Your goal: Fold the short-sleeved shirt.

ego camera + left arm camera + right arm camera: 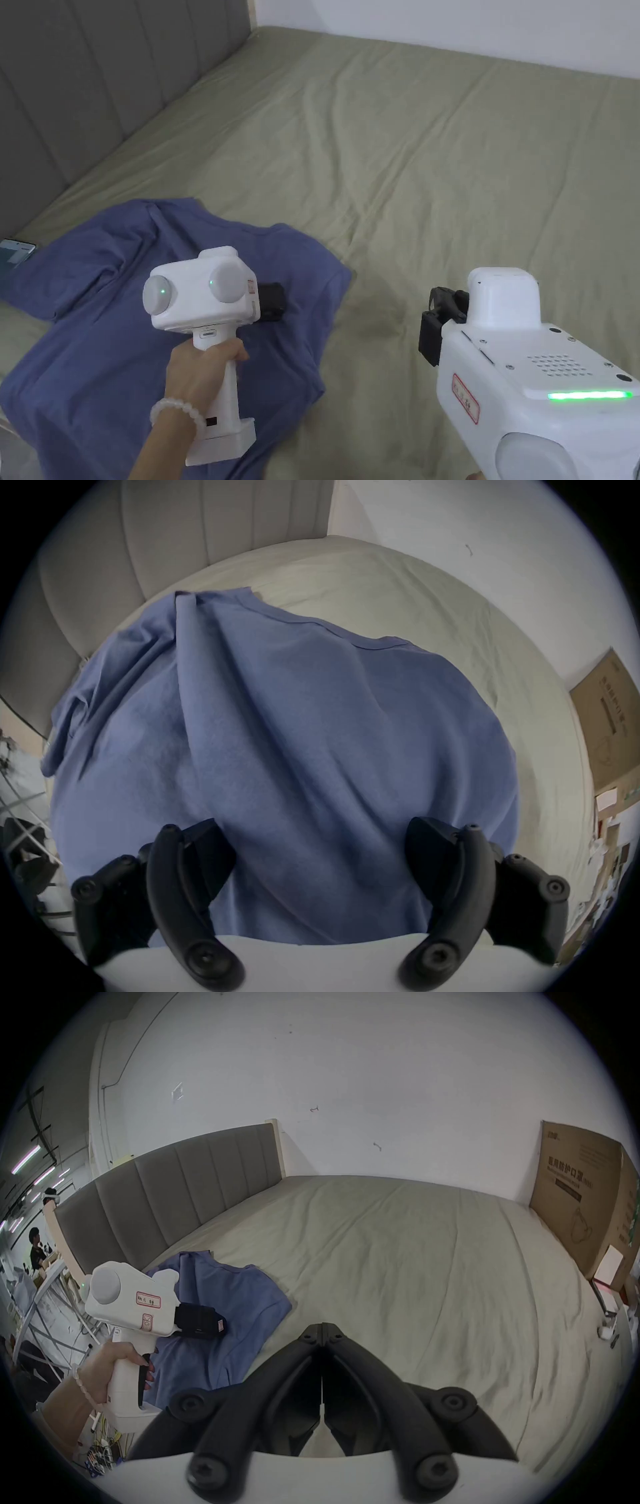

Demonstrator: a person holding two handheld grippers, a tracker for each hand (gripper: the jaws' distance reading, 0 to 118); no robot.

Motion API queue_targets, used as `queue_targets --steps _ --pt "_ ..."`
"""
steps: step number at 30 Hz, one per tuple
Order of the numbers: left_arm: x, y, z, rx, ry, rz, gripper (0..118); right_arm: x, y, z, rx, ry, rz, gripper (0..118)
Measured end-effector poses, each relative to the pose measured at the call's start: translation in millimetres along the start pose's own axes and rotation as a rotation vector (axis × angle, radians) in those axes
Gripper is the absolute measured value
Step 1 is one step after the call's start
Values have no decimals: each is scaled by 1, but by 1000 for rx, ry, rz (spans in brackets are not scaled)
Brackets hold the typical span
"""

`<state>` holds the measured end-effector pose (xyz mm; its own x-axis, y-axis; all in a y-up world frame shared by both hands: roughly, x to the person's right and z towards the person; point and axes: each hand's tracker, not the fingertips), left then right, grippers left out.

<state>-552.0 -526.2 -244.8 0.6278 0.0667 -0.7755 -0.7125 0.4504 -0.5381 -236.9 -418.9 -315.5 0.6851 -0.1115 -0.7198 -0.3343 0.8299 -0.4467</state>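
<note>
A blue short-sleeved shirt (pixel 106 300) lies crumpled on the olive bed sheet (pixel 450 156) near the bed's left side, also seen as the shirt (pixel 294 757) and the shirt (pixel 239 1303). My left gripper (pixel 278 302) hovers just above the shirt's middle; in the left gripper view my left gripper (pixel 317 843) has its jaws wide apart with only cloth below them. My right gripper (pixel 437 325) is over bare sheet to the right of the shirt, and my right gripper (pixel 322 1329) has its jaws pressed together on nothing.
A grey padded headboard (pixel 75 87) runs along the left. A phone (pixel 14 252) lies at the bed's left edge. Cardboard boxes (pixel 581 1213) stand beside the bed's far right. A white wall (pixel 469 25) is behind. A person (pixel 34 1248) stands far off.
</note>
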Motion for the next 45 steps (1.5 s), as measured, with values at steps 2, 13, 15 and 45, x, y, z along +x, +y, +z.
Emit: queue_targets --steps 2,13,15,45 --pt "2 0 5 3 11 13 95 2 -3 -1 -8 -4 -10 0" --pt "-12 7 31 12 38 70 4 10 -5 13 -10 -7 -6 0" --pt "-10 9 38 16 28 68 4 14 -5 17 -7 -12 -11 0" --pt "442 -110 267 74 -920 -575 4 262 -35 256 274 -634 -439 0"
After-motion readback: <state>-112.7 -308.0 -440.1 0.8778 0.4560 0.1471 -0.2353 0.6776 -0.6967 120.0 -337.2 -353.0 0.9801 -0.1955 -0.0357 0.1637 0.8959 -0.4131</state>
